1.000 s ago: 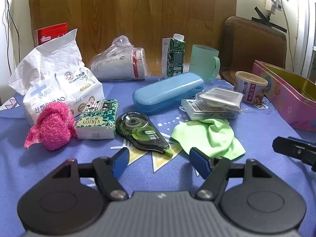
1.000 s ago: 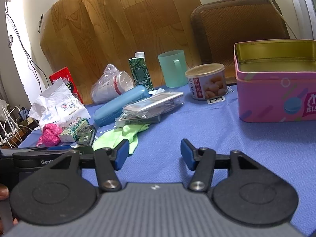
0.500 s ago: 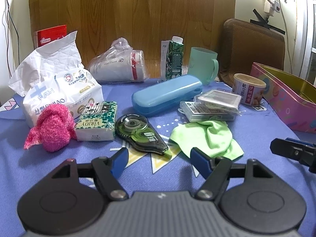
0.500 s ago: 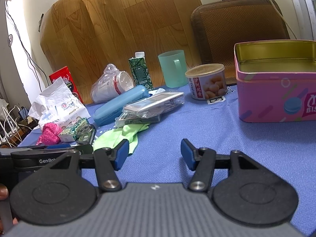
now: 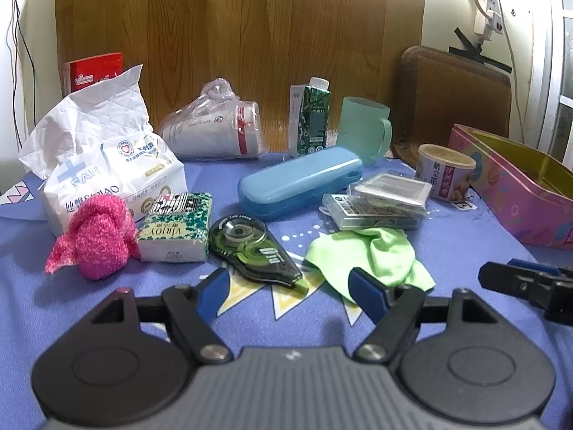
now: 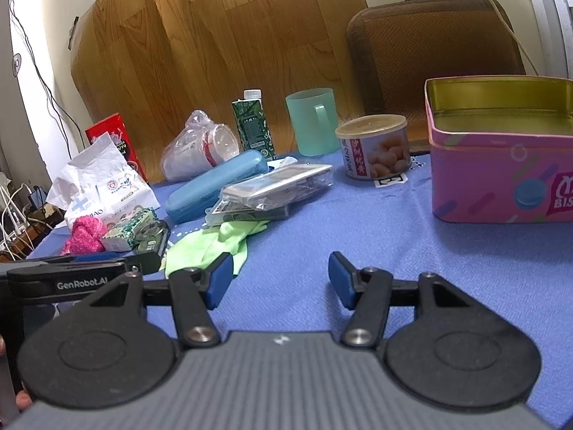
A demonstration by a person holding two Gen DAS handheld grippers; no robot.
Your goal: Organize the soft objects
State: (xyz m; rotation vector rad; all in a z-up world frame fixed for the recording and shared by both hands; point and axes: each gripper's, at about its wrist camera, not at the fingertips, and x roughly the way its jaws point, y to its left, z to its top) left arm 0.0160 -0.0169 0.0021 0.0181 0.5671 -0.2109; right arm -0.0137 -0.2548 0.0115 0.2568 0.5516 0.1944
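Note:
A crumpled green cloth [image 5: 369, 254] lies on the blue tablecloth just beyond my left gripper [image 5: 290, 292], which is open and empty. A pink knitted bundle [image 5: 96, 236] sits at the left, beside a small tissue pack [image 5: 175, 231] and a large white tissue bag [image 5: 104, 165]. An open pink tin [image 6: 501, 157] stands at the right. My right gripper [image 6: 277, 283] is open and empty over bare cloth; the green cloth [image 6: 211, 245] lies to its left front. The left gripper's body [image 6: 71, 279] shows at the left of the right wrist view.
Hard items crowd the middle: a blue case [image 5: 301, 182], a correction tape dispenser [image 5: 250, 247], clear plastic boxes [image 5: 379, 200], a can [image 5: 446, 175], a green mug [image 5: 365, 132], a carton [image 5: 311, 118], bagged cups [image 5: 215, 129]. A brown chair [image 6: 437, 61] stands behind.
The left gripper has tilted slightly, shifting its view a little; the objects have not moved. The right gripper has stayed still. Both remain open.

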